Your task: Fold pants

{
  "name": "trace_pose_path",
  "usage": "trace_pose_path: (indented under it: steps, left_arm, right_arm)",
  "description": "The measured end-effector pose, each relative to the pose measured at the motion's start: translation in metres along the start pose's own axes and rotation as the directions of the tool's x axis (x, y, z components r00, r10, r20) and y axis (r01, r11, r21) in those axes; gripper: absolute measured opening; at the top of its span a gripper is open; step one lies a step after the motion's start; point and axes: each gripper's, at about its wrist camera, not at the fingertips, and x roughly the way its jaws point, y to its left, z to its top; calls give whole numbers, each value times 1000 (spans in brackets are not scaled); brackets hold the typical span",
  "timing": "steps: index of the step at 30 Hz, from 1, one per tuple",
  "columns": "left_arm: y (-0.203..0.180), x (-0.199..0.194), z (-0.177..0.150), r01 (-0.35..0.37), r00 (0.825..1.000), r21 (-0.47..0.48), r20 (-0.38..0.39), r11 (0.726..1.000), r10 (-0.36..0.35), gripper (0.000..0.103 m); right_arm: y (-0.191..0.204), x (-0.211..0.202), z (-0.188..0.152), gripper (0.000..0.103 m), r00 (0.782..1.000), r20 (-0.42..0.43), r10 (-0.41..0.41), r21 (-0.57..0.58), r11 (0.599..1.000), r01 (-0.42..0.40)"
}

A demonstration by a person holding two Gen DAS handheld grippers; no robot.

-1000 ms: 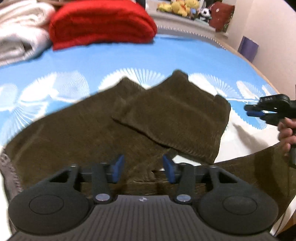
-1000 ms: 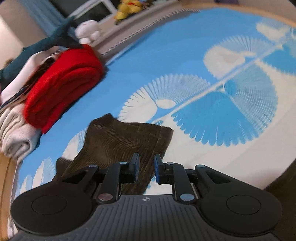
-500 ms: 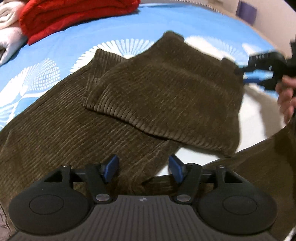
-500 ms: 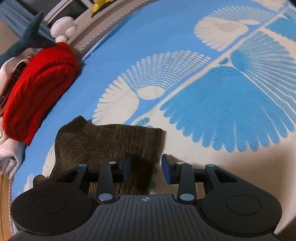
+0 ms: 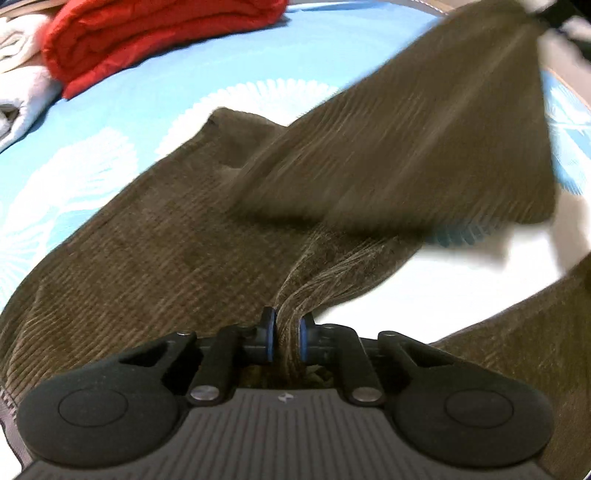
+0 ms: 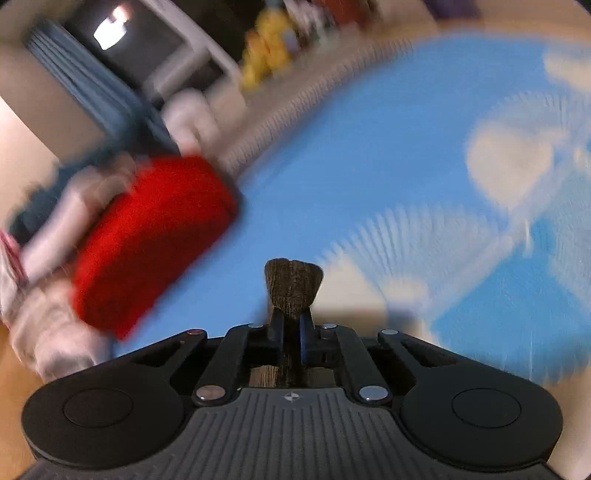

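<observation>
Mostly blurred: pants (image 5: pixel 155 258), corner (image 6: pixel 293 288) pinched, far end cut off.

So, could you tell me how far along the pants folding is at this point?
Early to midway. Both grippers have a grip: the left gripper pinches bunched fabric of the brown pants, and the right gripper clamps a raised end. That section is mid-air; laying it flat and the remaining folds are left.

Pants (image 5: pixel 155 258): olive-brown, ribbed corduroy. Bed sheet (image 5: pixel 155 92): sky blue with white fan-shaped motifs. Folded blanket (image 5: pixel 147 33): bright red. Towel (image 5: pixel 22 92) beside it: white. Left gripper (image 5: pixel 286 341) and right gripper (image 6: pixel 291 332): black, blue pads.
</observation>
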Motion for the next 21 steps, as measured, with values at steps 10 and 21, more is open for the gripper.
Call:
trace_pose_path:
  steps: [10,21]
  left_arm:
    - [17,-4,-12,3,999,73,-38,997,-1,12]
    - [23,-29,-16,102,995,118,-18,988,-101,12]
  right_arm:
    - [-144,-53,41,7,818,187,-544,239,833,499]
    - [-147,-87,64,6,843,237,-484,183,874,450]
